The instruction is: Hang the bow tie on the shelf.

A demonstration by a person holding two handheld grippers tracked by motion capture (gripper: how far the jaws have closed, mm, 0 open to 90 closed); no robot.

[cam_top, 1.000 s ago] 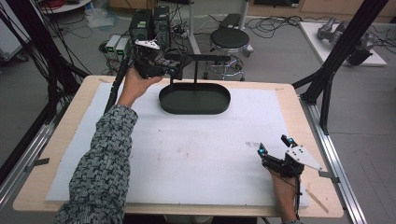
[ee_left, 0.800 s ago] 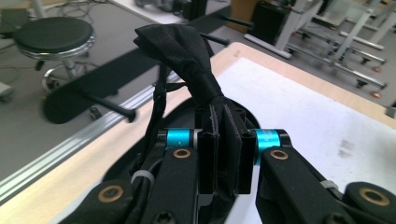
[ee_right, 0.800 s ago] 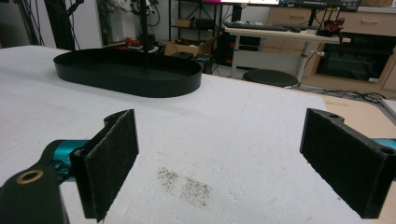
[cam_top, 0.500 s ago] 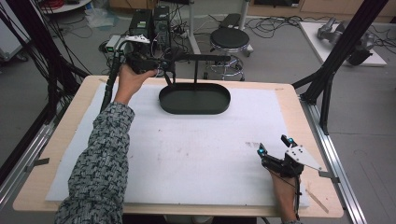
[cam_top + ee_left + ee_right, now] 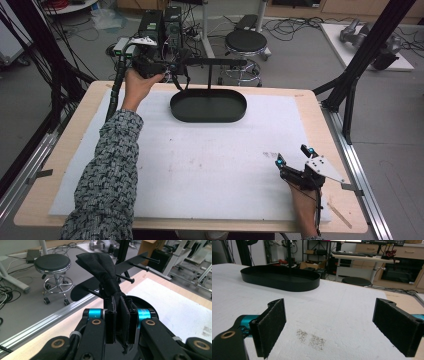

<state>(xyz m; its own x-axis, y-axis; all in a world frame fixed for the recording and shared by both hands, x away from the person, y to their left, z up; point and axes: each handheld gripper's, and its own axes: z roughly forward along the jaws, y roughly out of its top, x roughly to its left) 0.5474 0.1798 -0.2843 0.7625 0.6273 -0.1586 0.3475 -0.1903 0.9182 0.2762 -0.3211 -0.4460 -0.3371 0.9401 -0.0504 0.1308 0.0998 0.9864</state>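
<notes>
A black stand has an oval tray base (image 5: 208,117), an upright post and a crossbar (image 5: 215,62) with several pegs (image 5: 125,278). My left gripper (image 5: 170,67) is raised at the crossbar's left end, shut on a piece of black cloth (image 5: 100,265). The cloth sticks up between the pads and reaches the pegs, and a thin black loop (image 5: 181,82) hangs below the gripper. My right gripper (image 5: 292,156) rests low at the mat's front right corner, open with nothing between its pads (image 5: 272,325). The tray (image 5: 279,277) lies far ahead of it.
A white foam mat (image 5: 210,165) covers the wooden table (image 5: 75,135). Dark specks (image 5: 310,338) mark the mat between the right jaws. A black stool (image 5: 245,42) and computer cases stand on the floor beyond the far edge. Metal rails run along both table sides.
The left gripper has shifted a little to the left along the crossbar's end with the cloth still in it. The right gripper has stayed where it was.
</notes>
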